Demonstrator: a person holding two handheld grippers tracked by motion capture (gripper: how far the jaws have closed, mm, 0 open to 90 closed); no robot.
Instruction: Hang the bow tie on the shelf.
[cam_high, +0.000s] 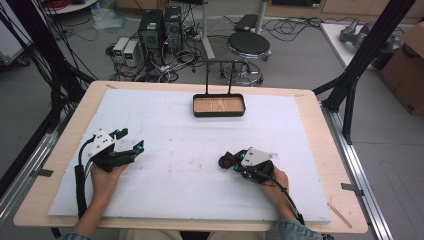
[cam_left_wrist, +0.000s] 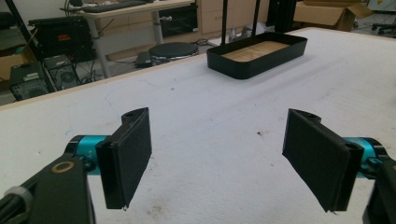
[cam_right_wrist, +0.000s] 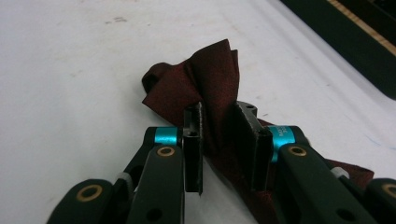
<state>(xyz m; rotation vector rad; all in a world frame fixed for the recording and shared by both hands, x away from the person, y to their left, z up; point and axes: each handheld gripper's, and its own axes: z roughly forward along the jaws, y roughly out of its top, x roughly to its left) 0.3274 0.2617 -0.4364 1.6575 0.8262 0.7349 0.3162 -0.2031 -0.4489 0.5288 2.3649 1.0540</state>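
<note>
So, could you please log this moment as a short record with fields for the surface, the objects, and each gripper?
surface: white mat on a wooden table
tray: black tray with a wooden floor, at the far middle of the mat, nothing inside
cloth: dark red cloth, bunched on the mat
left gripper: jaws wide apart, nothing between them
right gripper: jaws pinching a raised fold of the cloth

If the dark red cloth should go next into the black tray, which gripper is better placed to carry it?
The right gripper: its jaws are already closed on the dark red crumpled cloth. The left gripper is open, holds nothing, and rests far from the cloth. The black wood-bottomed tray lies ahead, roughly between both.
</note>
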